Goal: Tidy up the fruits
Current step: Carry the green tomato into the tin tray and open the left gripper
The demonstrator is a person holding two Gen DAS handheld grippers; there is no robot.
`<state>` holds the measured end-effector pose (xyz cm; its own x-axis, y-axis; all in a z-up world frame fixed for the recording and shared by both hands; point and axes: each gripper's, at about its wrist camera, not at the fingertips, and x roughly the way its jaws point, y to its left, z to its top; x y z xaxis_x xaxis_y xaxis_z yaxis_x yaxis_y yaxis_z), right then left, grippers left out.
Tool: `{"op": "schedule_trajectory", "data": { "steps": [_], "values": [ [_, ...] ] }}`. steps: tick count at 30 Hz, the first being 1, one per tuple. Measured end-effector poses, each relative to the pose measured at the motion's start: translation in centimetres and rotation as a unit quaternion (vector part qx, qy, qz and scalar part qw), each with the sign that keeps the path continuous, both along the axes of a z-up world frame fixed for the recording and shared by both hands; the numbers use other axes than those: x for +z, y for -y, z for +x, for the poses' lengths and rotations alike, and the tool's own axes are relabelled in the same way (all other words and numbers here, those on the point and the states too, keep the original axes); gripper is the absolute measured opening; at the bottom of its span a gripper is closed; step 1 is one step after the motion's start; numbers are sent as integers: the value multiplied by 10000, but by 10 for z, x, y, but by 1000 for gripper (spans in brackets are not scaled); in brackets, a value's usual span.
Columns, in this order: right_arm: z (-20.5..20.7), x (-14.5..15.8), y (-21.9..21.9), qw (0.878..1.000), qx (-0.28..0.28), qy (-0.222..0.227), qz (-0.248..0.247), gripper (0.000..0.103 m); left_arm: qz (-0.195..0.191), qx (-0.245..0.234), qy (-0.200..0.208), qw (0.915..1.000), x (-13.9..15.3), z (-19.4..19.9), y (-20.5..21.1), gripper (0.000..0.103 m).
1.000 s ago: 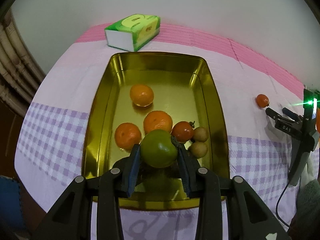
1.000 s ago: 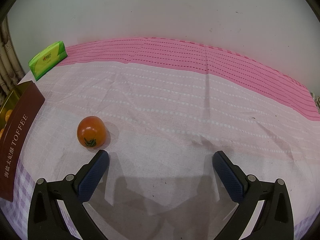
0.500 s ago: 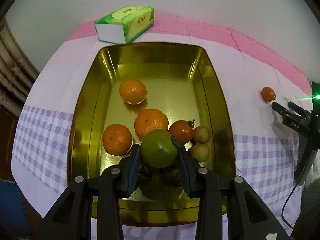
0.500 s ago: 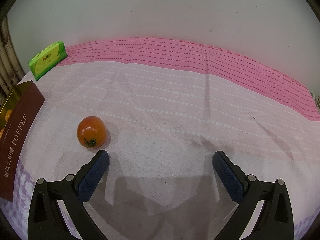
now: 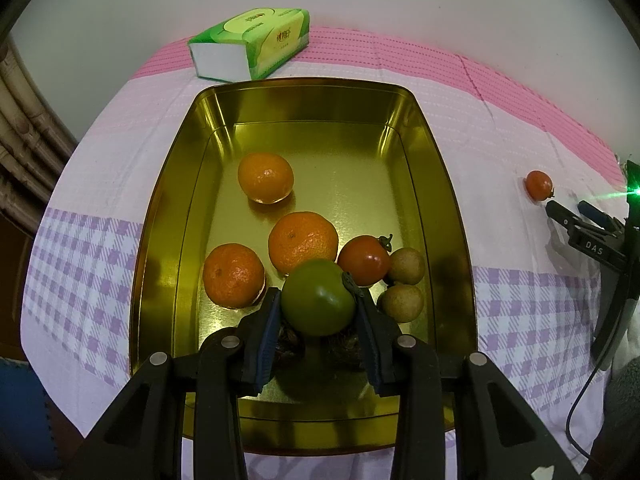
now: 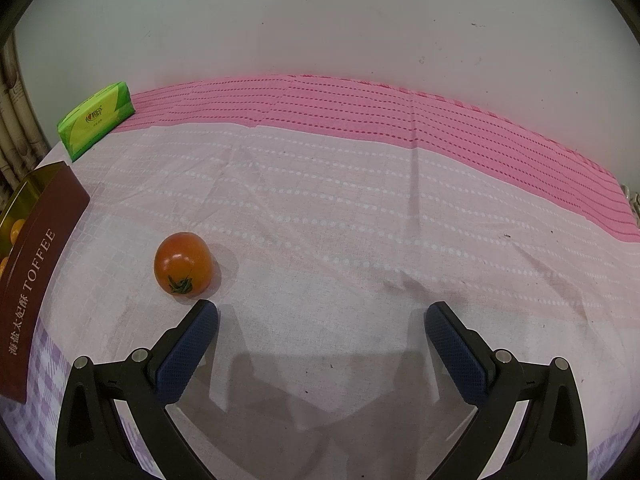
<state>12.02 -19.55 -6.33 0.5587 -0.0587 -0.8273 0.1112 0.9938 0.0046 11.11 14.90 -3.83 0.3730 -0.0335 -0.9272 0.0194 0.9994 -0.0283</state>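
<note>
Covering table: pink-and-lilac cloth (image 6: 320,216) | backdrop: plain white wall (image 6: 320,20)

Your left gripper (image 5: 318,312): points steeply down, fingers (image 5: 267,332) clamped on both sides of the green tomato (image 5: 318,303) | Your right gripper (image 6: 322,344): angled down, fingers (image 6: 188,354) spread wide, nothing between them, tips low by the cloth
</note>
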Motion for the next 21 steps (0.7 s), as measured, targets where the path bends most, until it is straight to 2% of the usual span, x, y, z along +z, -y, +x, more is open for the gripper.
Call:
{"op": "schedule_trajectory", "data": {
  "steps": [10, 15, 21],
  "values": [
    [0, 1, 0, 10000, 0, -1, 2, 103, 21, 4, 9, 10000, 5, 0, -1, 34],
    [0, 0, 0, 10000, -1, -1, 3, 103, -7, 13, 32, 10000, 10, -2, -5, 45],
    [0, 0, 0, 10000, -1, -1, 3, 103, -10, 8, 82, 10000, 14, -4, -5, 48]
  ]
}}
